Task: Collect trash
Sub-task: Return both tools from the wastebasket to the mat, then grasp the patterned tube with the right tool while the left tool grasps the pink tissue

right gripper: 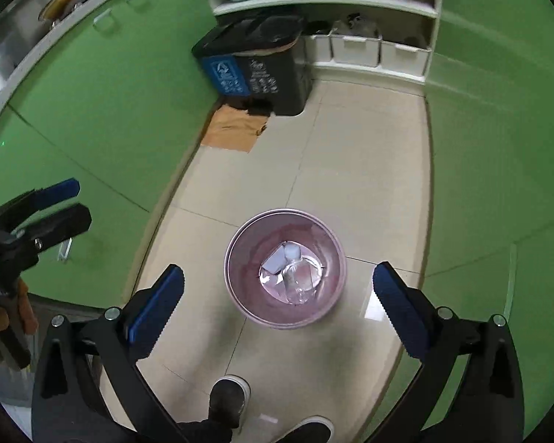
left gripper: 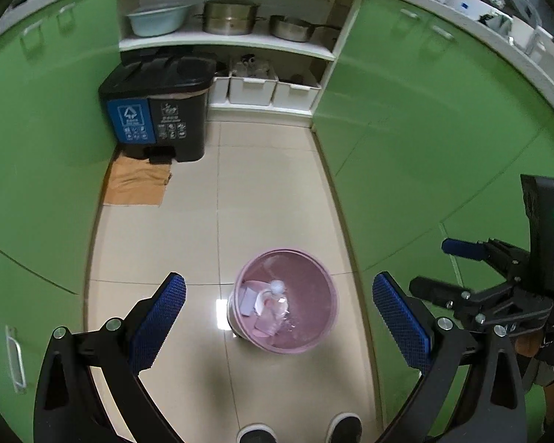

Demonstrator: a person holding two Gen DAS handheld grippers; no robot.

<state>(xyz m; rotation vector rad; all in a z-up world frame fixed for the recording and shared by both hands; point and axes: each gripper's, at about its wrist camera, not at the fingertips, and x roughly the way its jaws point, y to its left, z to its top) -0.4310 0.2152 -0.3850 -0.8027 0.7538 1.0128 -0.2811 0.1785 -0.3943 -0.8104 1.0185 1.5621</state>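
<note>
Both sets of tongs hang over a cream tiled floor (right gripper: 369, 170) between green cabinet doors, each spread wide with nothing between its blue ribbed pads. In the right wrist view the right tongs (right gripper: 279, 295) frame a round pink plastic wastebasket (right gripper: 240, 258) standing on the floor directly below; inside it lie a clear plastic bottle (right gripper: 297, 280) and pale scraps of paper (right gripper: 273, 260). The left tongs (left gripper: 279, 310) look down on the same basket from slightly to its left. At about eleven o'clock from the basket, well apart, a black two-compartment pedal bin with a blue recycling label (left gripper: 155, 110) stands beside an open shelf holding steel pots (left gripper: 231, 14). Dark shoes (right gripper: 229, 398) show at six o'clock.
</note>
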